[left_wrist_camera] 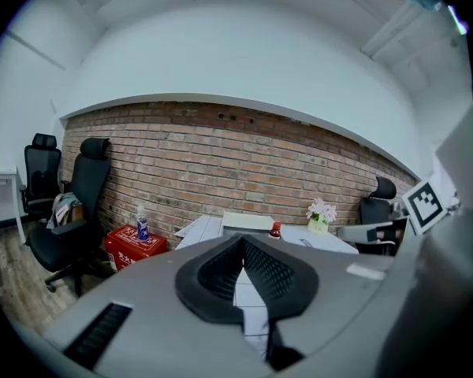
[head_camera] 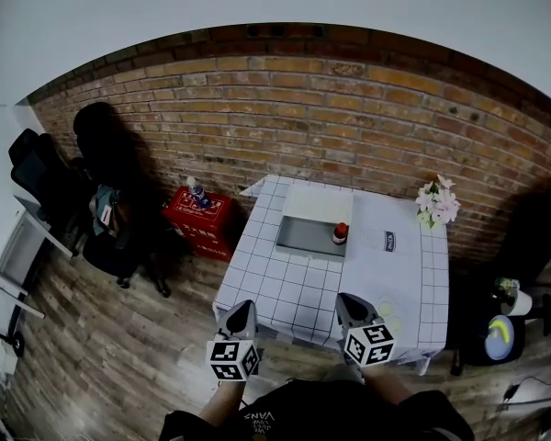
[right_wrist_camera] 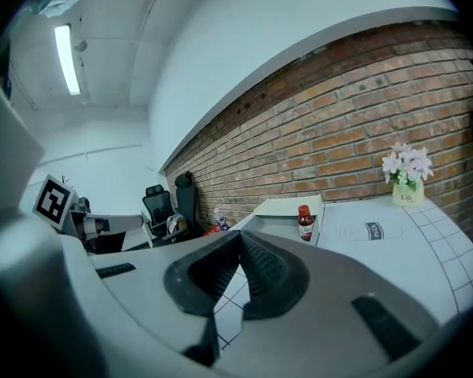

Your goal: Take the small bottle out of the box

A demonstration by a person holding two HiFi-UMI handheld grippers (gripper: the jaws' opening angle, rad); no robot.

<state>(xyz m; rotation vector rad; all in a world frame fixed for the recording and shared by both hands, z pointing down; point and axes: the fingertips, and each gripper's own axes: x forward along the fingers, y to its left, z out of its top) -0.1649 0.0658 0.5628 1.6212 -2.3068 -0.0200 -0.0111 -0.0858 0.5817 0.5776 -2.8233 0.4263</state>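
The small bottle (head_camera: 340, 233), dark with a red cap, stands upright in the box (head_camera: 301, 237), against its right wall near the front corner. The box is an open grey tray with its white lid (head_camera: 318, 202) folded back on the far side. It sits on a table (head_camera: 280, 288) covered with a white checked cloth. The left gripper (head_camera: 241, 307) hangs over the table's edge in front of the box and to its left, well apart from it. Its jaws are pressed together with nothing between them. The right gripper (head_camera: 346, 299) is in front of the box and slightly to its right, also well apart. Its jaws are likewise closed on nothing. Right of the box lie a small printed card (head_camera: 389, 240) and, further right, a vase of pale flowers (head_camera: 438, 204). Left of the box, on the floor against the brick wall (head_camera: 349, 118), stands a red crate (head_camera: 200, 219) with a drink bottle (head_camera: 196, 191) on top.
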